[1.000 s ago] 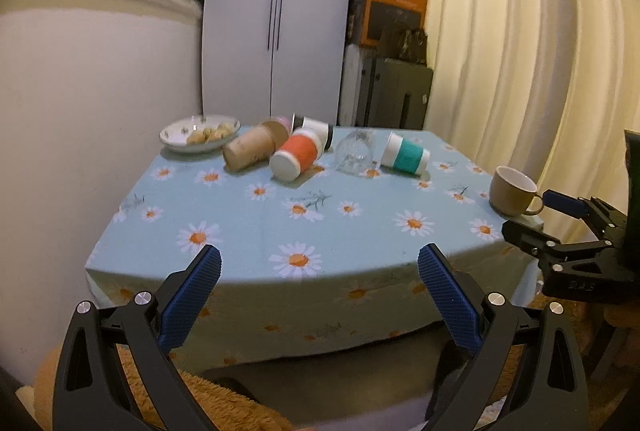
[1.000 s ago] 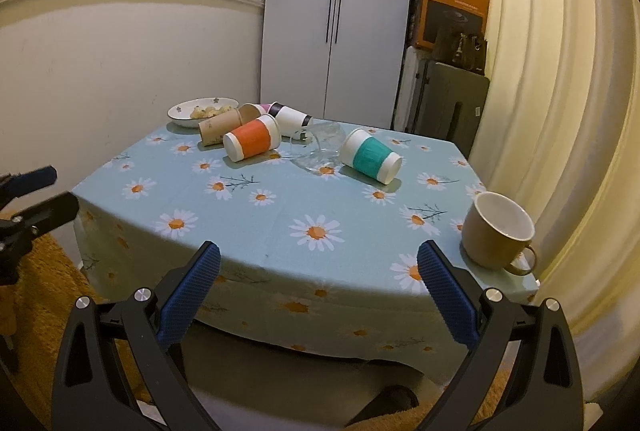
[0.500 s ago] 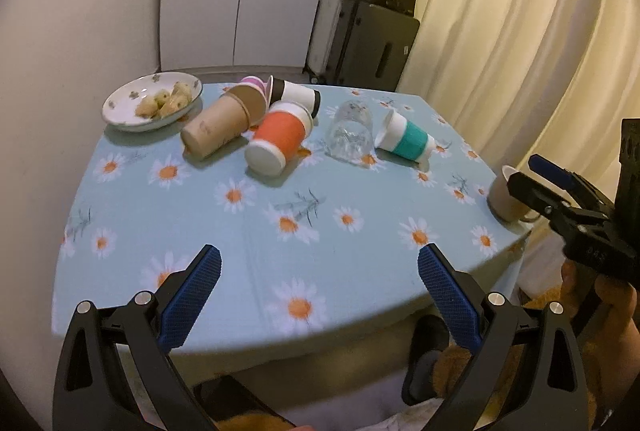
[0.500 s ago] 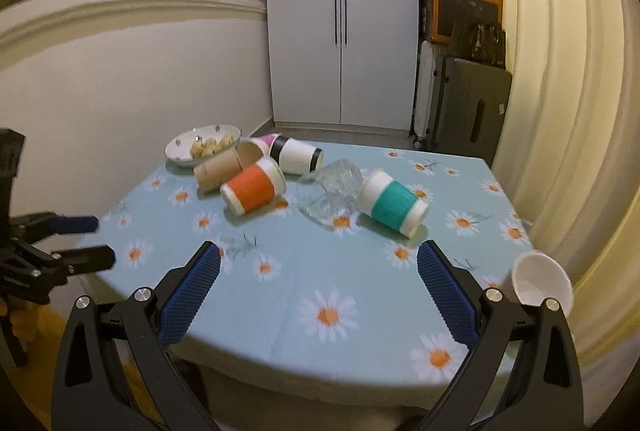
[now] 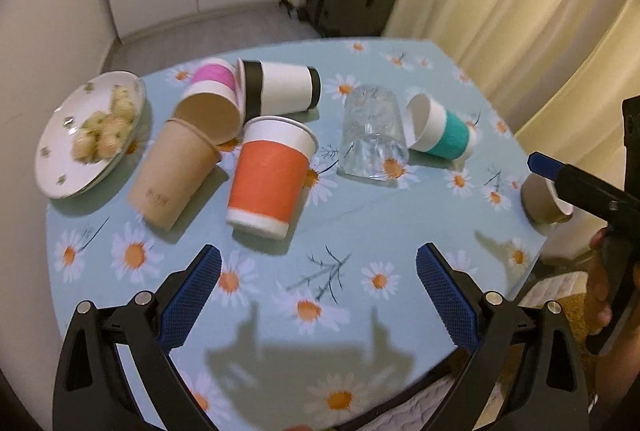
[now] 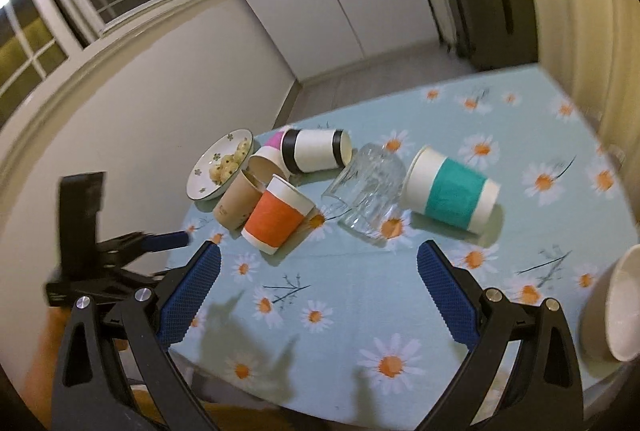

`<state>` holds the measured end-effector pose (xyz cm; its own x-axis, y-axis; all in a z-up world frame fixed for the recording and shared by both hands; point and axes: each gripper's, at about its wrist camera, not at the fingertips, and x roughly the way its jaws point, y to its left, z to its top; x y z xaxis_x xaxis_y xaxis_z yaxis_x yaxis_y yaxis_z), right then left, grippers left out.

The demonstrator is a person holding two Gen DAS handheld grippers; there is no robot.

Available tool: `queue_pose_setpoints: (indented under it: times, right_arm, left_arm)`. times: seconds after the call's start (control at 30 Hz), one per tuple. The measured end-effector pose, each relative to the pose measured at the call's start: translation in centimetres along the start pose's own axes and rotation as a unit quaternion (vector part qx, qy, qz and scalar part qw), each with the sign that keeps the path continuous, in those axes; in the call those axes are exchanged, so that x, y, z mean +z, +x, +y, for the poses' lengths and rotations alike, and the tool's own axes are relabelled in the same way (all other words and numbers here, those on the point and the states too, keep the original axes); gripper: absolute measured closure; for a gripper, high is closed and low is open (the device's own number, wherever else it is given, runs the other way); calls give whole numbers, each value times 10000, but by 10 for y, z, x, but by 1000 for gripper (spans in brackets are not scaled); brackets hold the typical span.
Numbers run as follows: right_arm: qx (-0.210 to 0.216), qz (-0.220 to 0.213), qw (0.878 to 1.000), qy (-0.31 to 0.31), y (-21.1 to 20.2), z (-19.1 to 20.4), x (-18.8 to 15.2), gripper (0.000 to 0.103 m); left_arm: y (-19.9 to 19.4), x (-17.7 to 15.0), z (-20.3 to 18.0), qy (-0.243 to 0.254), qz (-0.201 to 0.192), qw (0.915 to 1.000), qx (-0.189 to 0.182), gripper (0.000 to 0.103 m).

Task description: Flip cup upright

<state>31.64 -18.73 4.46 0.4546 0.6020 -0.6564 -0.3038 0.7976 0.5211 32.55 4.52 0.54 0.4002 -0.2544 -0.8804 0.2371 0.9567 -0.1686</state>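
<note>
Bench (image 5: 384, 215): covered in a pale blue daisy cloth, soft and a little creased; it carries every cup, and both tools hover over its near edge.
Plate (image 5: 60, 167): white china with small flowers and round snacks, at the far left, apart from the work.
Left tool (image 5: 318, 295): jaws wide and empty, blue ribbed pads facing in, aimed toward the orange cup, probably to close on its body.
Right tool (image 6: 318, 295): jaws wide too, nothing between them, over the bench nearer the glass.
Orange cup (image 5: 270, 177): paper, tapered, white rim and base; on its side, mouth away, leaning on the brown cups. Likely the first to be righted, being nearest.
Brown cups (image 5: 180, 167): plain kraft paper, on their sides, one mouth open to the view.
Glass (image 5: 372, 135): clear, faceted tumbler, tipped over between the orange and teal cups.
Teal cup (image 5: 440, 133): paper, on its side.
Black-banded cup (image 5: 280, 89): white paper, lying behind, beside a pink cup (image 5: 214, 75).
Mug (image 5: 540, 199): beige ceramic, upright at the right edge.
</note>
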Motion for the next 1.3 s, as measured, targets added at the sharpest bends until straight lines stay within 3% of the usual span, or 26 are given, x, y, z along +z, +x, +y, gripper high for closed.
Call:
queue_pose_setpoints:
  times: [0.17,0.37,0.47,0.8,1.03,1.3]
  right_arm:
    - [573,614,9946,615,31,-26,10,9]
    - [687,925,9902,793,47,-43,10,11]
    - [701,952,9894,839,48,-48,13,11]
    - [791,945,9885,872,46,-50,19,11]
    - [764,993,9879,918,49,-52,19,11]
    - [821,1038,9873,878,47,-48,16,11]
  left_arm:
    - [40,33,4,169,551,9982,137,8]
    - [71,55,13,221,1022,9940,333,9]
    - [84,58,16,258,1294,9903,431,17]
    - [108,70,20,334,1560,9851,649,18]
    - [115,68,18,502,1659,9822,721,44]
    - [97,59,12,431,1572,9840,720,44]
